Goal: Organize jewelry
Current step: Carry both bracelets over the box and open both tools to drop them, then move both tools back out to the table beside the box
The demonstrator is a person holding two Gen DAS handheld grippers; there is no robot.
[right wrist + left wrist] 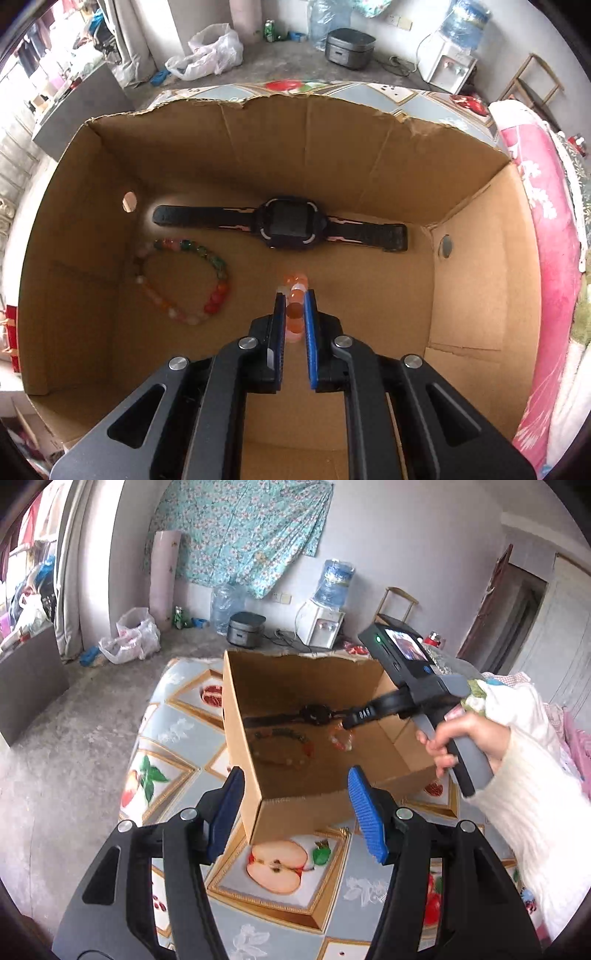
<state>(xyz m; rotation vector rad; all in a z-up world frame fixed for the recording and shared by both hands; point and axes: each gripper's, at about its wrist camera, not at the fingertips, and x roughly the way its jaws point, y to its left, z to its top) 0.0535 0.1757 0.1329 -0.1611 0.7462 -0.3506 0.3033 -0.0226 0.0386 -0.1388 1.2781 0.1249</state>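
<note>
- Right now, R gripper (295, 299) is pointed down into the cardboard box (369, 147), jaws nearly together — pinching an orange-and-white bead bracelet (294, 310) between the blue pads (311, 332).
- Bracelet beads poke past the tips toward 12 o'clock; can't tell if the bracelet touches the box floor.
- Black smartwatch (286, 225) lies flat on the box floor at 12 o'clock of the R tips, near the back wall, strap stretched out 9-to-3.
- Multicolour bead bracelet (184, 280) lies in a loop at approx 9–10 o'clock of the R tips, just below the watch's L strap end, apart from the pinched one.
- L gripper (295, 805) is outside the box, above its near corner — jaws spread wide, nothing between the blue pads (365, 812).
- From the L cam: box (258, 738) sits on a fruit-print tablecloth (277, 867); watch (314, 714) and multicolour bracelet (280, 749) visible inside, orange bracelet (340, 742) blurred at the R tool's tip.
- Person's hand (465, 742) in a white knit sleeve (535, 805) grips the R tool's handle at 3 o'clock of the box.
- Bkgd at 12 o'clock: water dispenser (325, 620), rice cooker (245, 627), floral cloth (240, 528) on the wall.
</note>
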